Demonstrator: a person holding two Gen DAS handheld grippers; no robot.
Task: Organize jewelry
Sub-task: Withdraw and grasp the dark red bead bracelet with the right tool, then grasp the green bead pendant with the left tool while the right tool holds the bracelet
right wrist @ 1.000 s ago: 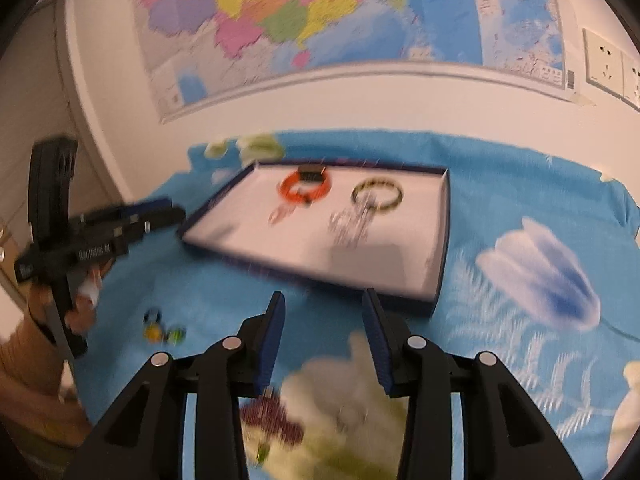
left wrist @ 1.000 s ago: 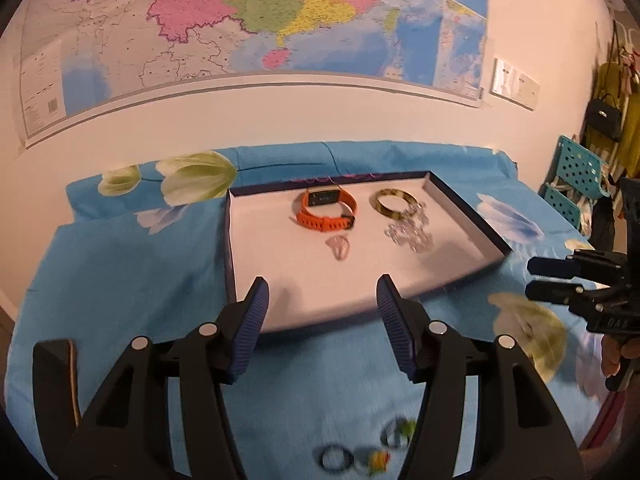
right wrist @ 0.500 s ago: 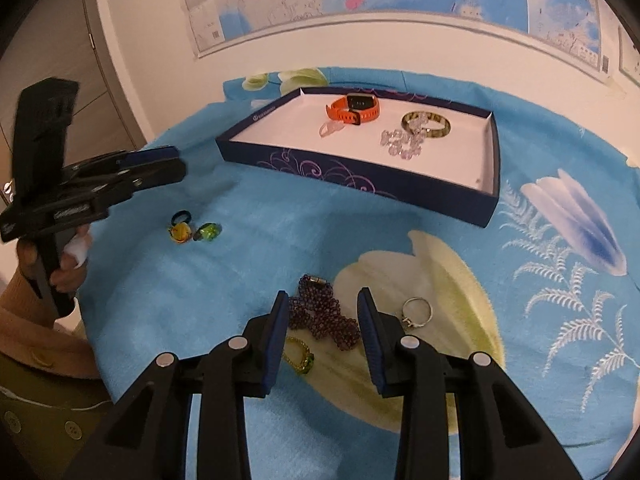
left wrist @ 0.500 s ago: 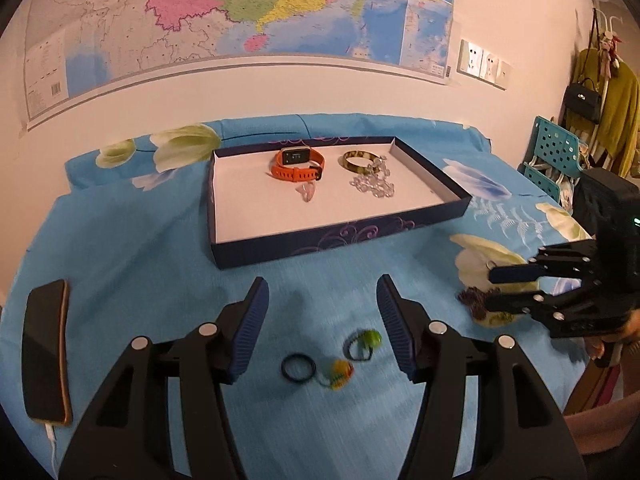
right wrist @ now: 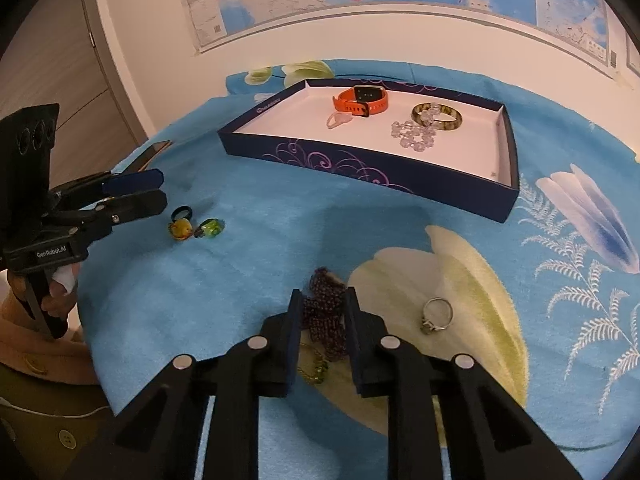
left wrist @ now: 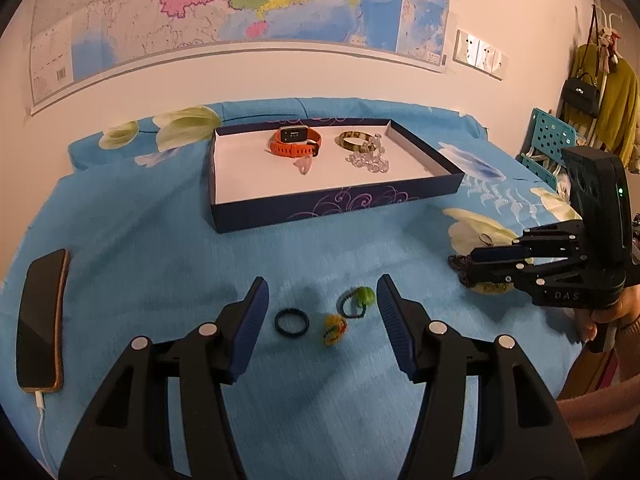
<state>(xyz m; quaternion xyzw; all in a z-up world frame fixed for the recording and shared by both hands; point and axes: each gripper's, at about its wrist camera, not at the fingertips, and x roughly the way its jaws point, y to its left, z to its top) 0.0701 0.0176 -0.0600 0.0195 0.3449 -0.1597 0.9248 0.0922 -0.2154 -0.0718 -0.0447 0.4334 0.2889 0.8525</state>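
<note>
My right gripper (right wrist: 323,294) is low over the blue floral cloth. Its jaws are closing, and both pads touch a dark purple bead bracelet (right wrist: 324,312) bunched between them. A silver ring (right wrist: 438,314) lies just to its right, and a small gold-green piece (right wrist: 316,368) sits under its fingers. My left gripper (left wrist: 320,284) hangs open above a dark ring (left wrist: 292,322), a yellow ring (left wrist: 334,325) and a green ring (left wrist: 360,300). The dark blue tray (left wrist: 332,210) holds an orange watch (left wrist: 294,142), a bangle (left wrist: 354,140), a crystal bracelet (left wrist: 368,160) and a pink ring (left wrist: 302,166).
A phone (left wrist: 40,320) on a cable lies at the cloth's left edge. A teal stool (left wrist: 548,140) and hanging bags stand at the far right. A person's hands and sleeves hold both grippers. A map covers the wall behind.
Both grippers drew back from the tray and sank toward the cloth. The right jaws narrowed onto the purple beads. The left gripper now hangs over the three rings, its opening unchanged.
</note>
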